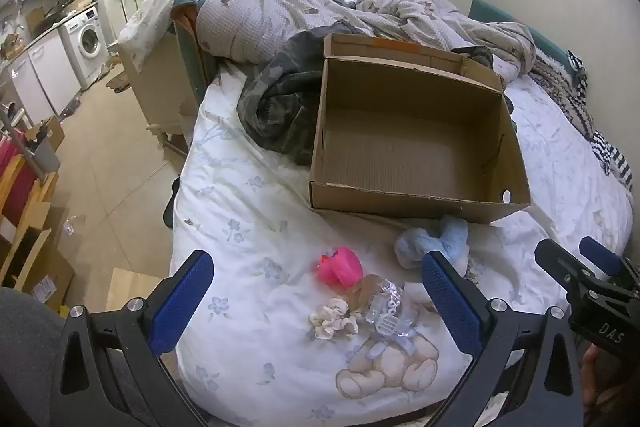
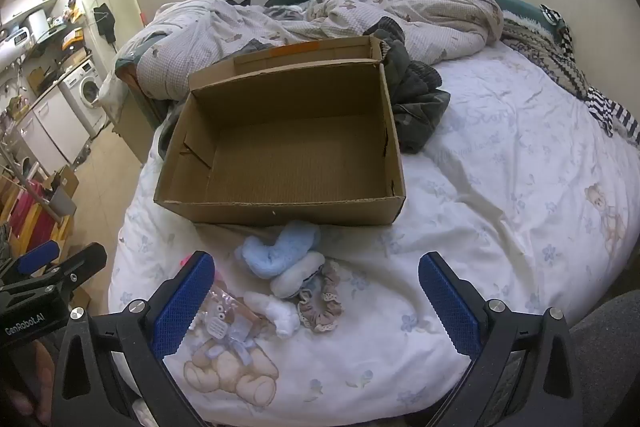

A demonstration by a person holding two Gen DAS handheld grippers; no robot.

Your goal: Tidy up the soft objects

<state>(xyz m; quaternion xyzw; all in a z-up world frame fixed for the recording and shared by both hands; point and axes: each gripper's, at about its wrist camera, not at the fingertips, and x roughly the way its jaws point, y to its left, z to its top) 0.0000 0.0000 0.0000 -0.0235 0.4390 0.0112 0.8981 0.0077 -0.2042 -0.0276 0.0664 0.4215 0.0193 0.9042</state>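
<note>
An empty open cardboard box (image 1: 416, 143) (image 2: 280, 147) sits on the white bed sheet. In front of it lie small soft items: a light blue fluffy scrunchie (image 1: 436, 245) (image 2: 276, 247), a pink scrunchie (image 1: 340, 265), a cream scrunchie (image 1: 332, 319), a clear packet (image 1: 384, 307) (image 2: 222, 315), a white fluffy piece (image 2: 280, 311), a white-blue scrunchie (image 2: 298, 275) and a brown lace scrunchie (image 2: 322, 303). My left gripper (image 1: 320, 307) is open and empty above the pink and cream items. My right gripper (image 2: 316, 307) is open and empty above the pile.
A crumpled duvet (image 1: 320, 7) and dark camouflage clothing (image 1: 280, 107) (image 2: 416, 95) lie behind the box. A striped blanket (image 1: 592, 131) lies at the right. The bed edge drops to a tiled floor (image 1: 112, 163) on the left, with a washing machine (image 1: 86, 43) and boxes.
</note>
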